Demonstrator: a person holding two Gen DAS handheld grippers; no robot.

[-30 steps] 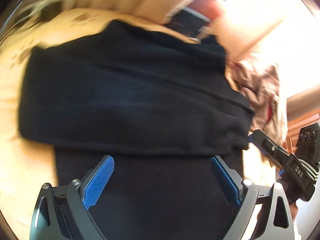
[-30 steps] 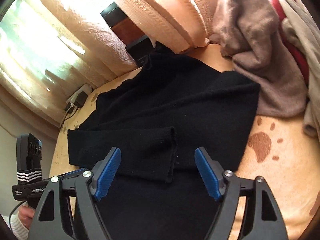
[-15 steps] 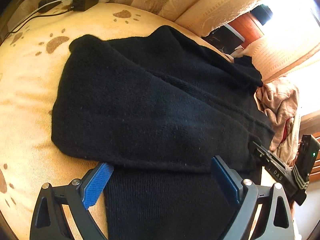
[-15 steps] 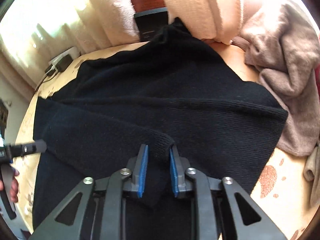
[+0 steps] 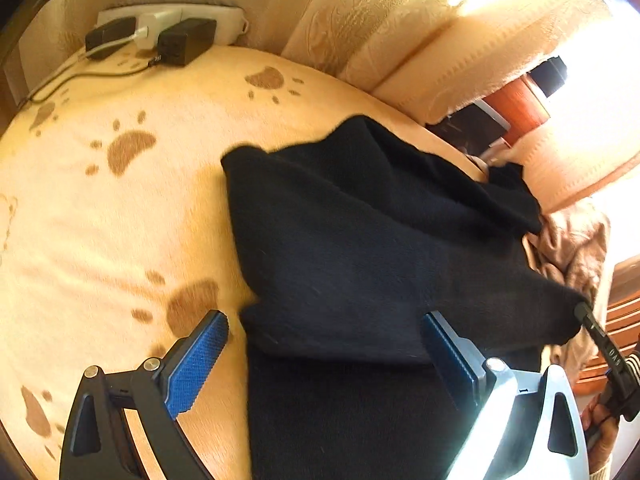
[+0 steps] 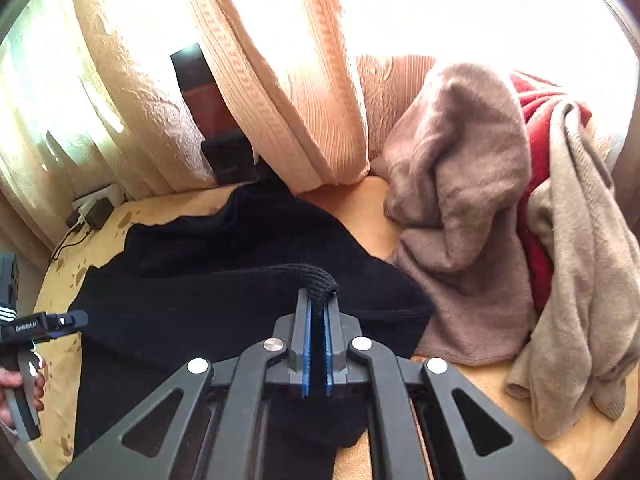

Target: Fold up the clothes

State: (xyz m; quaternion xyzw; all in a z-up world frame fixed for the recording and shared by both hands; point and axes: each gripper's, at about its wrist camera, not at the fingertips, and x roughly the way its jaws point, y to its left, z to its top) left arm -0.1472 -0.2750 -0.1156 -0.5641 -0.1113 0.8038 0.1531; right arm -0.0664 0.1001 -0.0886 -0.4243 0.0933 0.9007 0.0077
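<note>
A black knit sweater [image 5: 360, 248] lies on a cream blanket with brown paw prints [image 5: 100, 220]. My left gripper [image 5: 324, 344] is open and empty, its blue pads straddling the near left edge of the folded layer. My right gripper [image 6: 318, 304] is shut on the ribbed cuff of the black sleeve [image 6: 316, 280] and holds it lifted above the sweater [image 6: 220, 300]. The right gripper's tip also shows in the left wrist view [image 5: 588, 316], with the sleeve stretched up to it.
A pile of beige, taupe and red clothes [image 6: 500, 220] lies right of the sweater. Beige curtains [image 6: 280, 100] hang behind. A power strip with chargers and cables [image 5: 160, 36] sits at the far left corner. Dark furniture [image 5: 476, 128] stands behind.
My right gripper has lifted the sleeve cuff up and toward the right. The sweater's left side has been pulled rightward, baring more blanket. The left gripper stayed open.
</note>
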